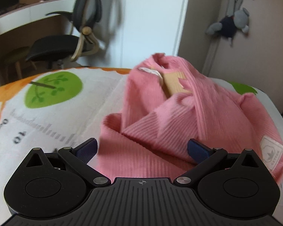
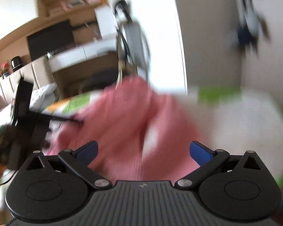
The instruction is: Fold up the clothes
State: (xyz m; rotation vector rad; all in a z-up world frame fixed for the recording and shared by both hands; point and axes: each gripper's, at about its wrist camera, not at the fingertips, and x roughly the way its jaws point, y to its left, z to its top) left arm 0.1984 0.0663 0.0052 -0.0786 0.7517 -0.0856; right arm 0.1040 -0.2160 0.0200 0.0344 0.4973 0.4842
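Pink ribbed garment [image 1: 179,116] bunched in rumpled heap, tan tag showing.

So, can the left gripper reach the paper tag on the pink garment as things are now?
Probably yes. The left gripper is open and holds nothing, and the paper tag lies exposed on top of the crumpled pink garment, straight ahead, with nothing covering it.

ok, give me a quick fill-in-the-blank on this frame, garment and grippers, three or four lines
1. The crumpled garment is ____ in colour.
2. The left gripper has its jaws ____, with nothing held between them.
3. The tag at the garment's neck is made of tan ____.
4. The green shape printed on the blanket shows a leafy ____.

Missing words: pink; open; cardboard; branch
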